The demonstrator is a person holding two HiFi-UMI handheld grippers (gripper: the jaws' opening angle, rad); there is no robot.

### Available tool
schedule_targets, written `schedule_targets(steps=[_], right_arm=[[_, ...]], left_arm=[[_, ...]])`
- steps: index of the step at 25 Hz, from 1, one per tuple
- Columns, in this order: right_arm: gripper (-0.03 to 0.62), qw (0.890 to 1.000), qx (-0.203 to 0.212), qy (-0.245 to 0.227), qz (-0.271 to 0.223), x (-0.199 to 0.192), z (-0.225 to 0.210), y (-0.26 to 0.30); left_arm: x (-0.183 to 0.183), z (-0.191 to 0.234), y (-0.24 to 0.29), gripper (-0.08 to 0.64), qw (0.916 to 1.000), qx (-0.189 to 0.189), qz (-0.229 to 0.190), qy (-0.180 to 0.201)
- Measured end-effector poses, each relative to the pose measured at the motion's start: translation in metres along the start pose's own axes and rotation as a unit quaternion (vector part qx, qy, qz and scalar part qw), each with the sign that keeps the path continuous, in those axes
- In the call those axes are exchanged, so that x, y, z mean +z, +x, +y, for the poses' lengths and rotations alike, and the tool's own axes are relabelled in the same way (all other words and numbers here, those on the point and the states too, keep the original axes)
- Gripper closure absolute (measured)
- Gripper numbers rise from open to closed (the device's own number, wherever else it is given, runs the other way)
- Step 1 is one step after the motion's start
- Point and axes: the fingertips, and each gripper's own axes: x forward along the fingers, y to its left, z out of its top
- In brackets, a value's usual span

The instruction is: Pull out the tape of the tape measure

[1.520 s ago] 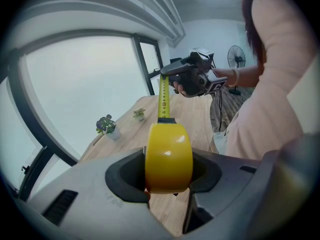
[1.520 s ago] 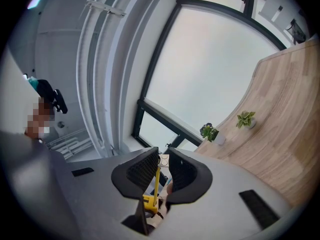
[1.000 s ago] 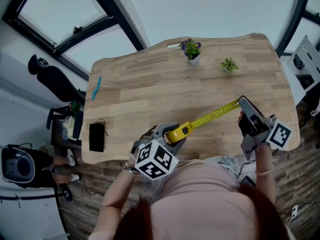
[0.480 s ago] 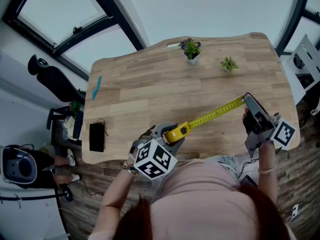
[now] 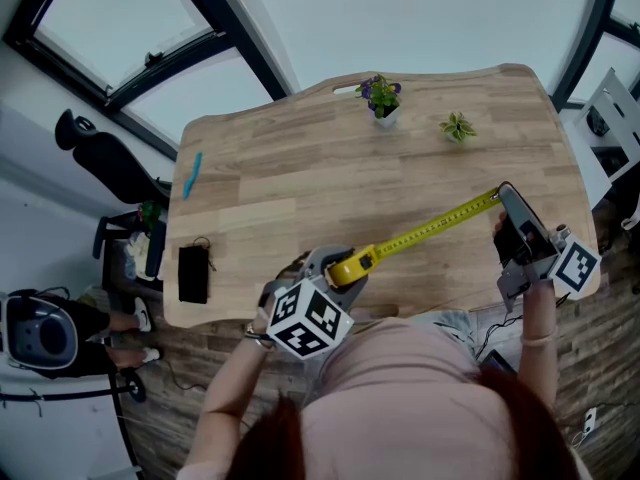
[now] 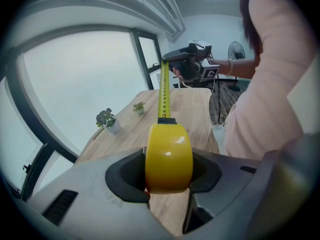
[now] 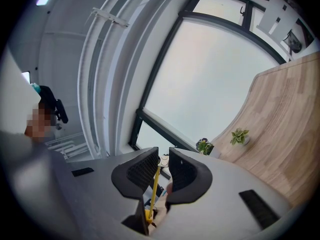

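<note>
I'm mid-pull: my left gripper point(image 6: 169, 170) is clamped on the yellow tape measure case point(image 6: 169, 149) at the near edge of the table point(image 5: 300, 168). My right gripper point(image 7: 161, 166) pinches the end of the tape point(image 5: 430, 230), which is stretched taut toward the far right. Next, I judge, I draw the right gripper farther right, in line with the tape, with the case held firm.

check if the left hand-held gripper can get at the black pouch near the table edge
Probably not yet: the left hand-held gripper is clamped on the tape measure case, its tape held by the right hand-held gripper. Bare table lies toward the black pouch.
</note>
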Motion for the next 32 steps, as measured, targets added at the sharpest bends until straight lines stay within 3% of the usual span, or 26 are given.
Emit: schedule_targets(steps=[32], right_arm=[[0.535, 0.999, -0.003, -0.01, -0.038, 0.034, -0.008, -0.017]], left_arm=[[-0.001, -0.004, 0.001, 0.391, 1.0, -0.001, 0.005, 0.007]])
